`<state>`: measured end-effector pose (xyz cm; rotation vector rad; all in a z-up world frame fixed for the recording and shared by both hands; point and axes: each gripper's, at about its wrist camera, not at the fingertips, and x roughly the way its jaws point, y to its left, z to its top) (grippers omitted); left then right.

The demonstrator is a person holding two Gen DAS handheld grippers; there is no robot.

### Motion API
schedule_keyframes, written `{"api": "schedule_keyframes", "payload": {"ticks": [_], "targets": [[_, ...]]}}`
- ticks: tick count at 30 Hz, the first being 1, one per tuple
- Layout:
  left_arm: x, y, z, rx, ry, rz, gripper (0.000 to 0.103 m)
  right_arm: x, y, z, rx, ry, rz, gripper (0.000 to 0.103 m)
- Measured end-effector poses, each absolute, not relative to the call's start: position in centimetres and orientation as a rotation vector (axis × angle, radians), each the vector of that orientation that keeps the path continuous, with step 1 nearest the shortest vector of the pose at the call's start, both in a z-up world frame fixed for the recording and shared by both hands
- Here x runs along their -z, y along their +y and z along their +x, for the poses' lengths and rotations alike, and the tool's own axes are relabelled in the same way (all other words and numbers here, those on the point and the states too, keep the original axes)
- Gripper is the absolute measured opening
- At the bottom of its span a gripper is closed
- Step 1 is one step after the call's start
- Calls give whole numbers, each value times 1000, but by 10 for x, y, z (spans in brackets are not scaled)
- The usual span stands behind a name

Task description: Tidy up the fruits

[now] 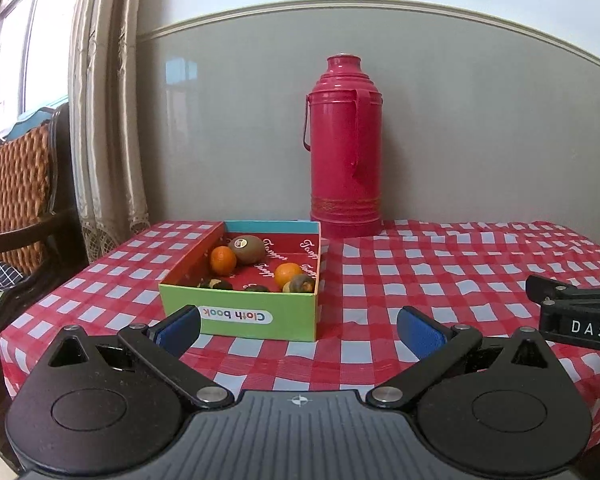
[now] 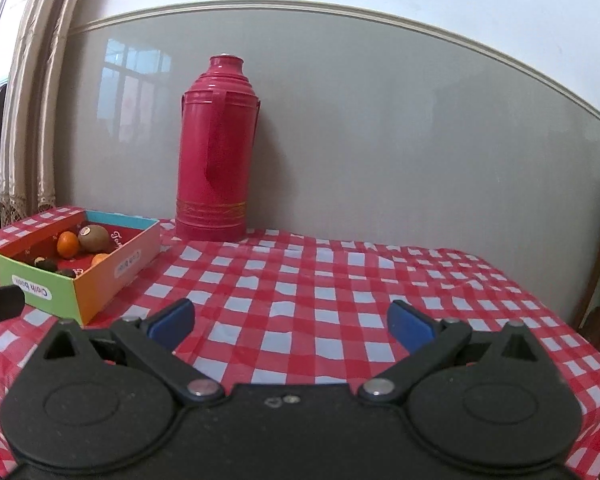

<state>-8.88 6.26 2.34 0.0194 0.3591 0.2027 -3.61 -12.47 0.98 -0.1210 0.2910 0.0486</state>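
Both grippers hang above the near edge of the counter (image 2: 300,280), which is covered in a red-and-white checked cloth. The left gripper (image 1: 299,330) has its blue pads spread wide with nothing between them, and the right gripper (image 2: 291,324) is spread just as wide and empty too. Just beyond the left gripper sits an open cardboard box (image 1: 240,316) with a green front wall. Inside it lie two oranges, one (image 1: 223,260) toward the left wall and another (image 1: 287,274) toward the right, a brown kiwi (image 1: 247,249) with a sticker behind them, and a few small dark fruits (image 1: 216,284) along the front. Farther back, against the grey wall, a tall pink thermos (image 1: 346,148) stands upright.
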Motion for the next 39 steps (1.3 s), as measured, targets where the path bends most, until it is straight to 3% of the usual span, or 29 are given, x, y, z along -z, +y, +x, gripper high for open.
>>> {"api": "schedule_keyframes", "payload": {"ticks": [39], "targets": [[-23,64,-89,-204,358,6,103,-10,-134,-33,-41,316,-64,97]]}}
